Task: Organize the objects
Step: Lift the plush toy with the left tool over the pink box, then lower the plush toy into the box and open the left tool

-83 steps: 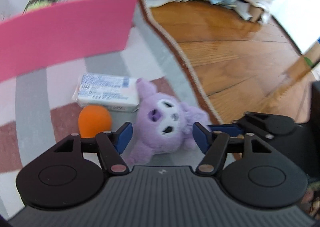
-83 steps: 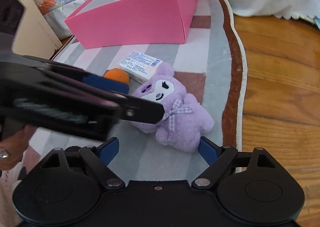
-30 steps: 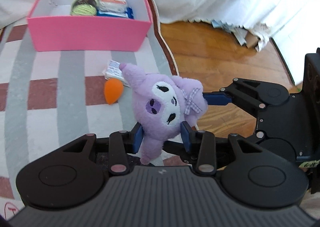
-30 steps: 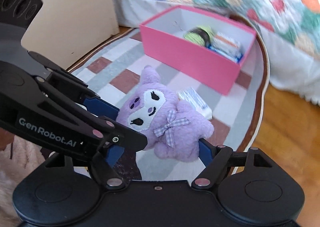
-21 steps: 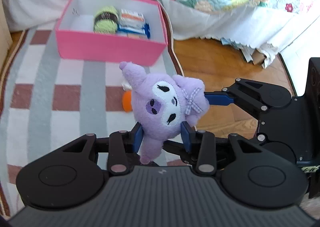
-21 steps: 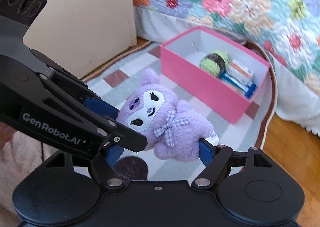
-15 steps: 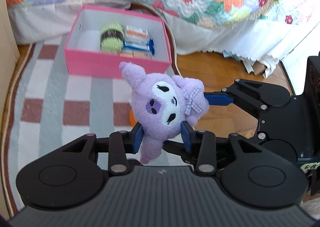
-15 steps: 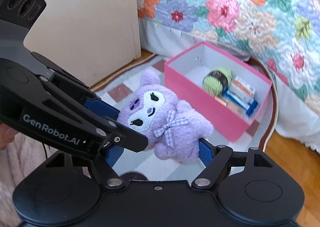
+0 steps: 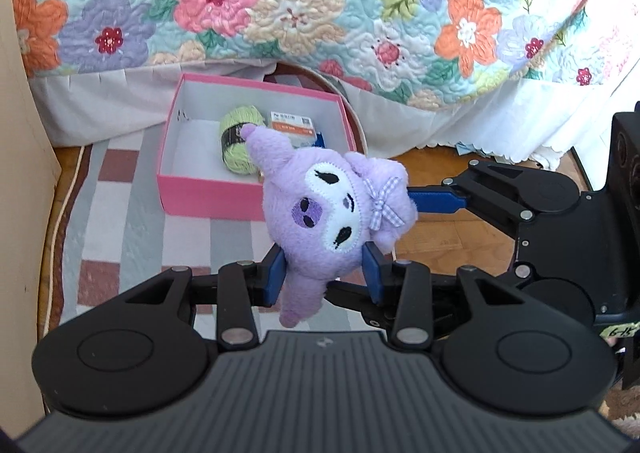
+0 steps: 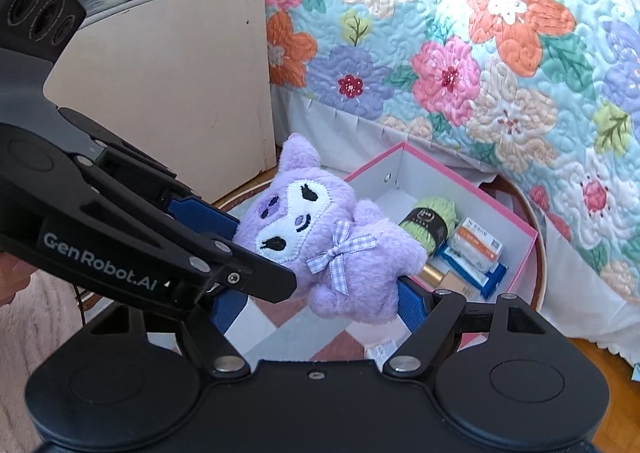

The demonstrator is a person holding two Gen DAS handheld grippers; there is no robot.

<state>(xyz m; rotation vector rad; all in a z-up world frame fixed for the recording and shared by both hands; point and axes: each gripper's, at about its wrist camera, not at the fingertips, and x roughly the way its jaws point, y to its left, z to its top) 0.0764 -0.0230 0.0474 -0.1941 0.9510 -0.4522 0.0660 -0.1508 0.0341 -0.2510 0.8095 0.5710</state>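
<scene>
A purple plush toy (image 9: pixel 332 209) with a checked bow hangs in the air, held from both sides. My left gripper (image 9: pixel 323 273) is shut on its head and ear. My right gripper (image 10: pixel 320 301) is shut on its body, one blue pad (image 10: pixel 408 303) against its lower side. The plush also shows in the right wrist view (image 10: pixel 320 241). Below and beyond stands an open pink box (image 9: pixel 200 193) on a striped rug (image 9: pixel 108 237). The box (image 10: pixel 516 225) holds a green yarn ball (image 9: pixel 236 141), an orange-and-white packet (image 9: pixel 292 125) and other small items.
A bed with a flowered quilt (image 9: pixel 320 13) and white skirt rises behind the box. A beige cabinet side (image 10: pixel 168 93) stands at the left. Wooden floor (image 9: pixel 452 237) lies to the right of the rug.
Both grippers have lifted the plush higher off the rug and carried it toward the pink box. The orange ball and the white packet on the rug have dropped out of view.
</scene>
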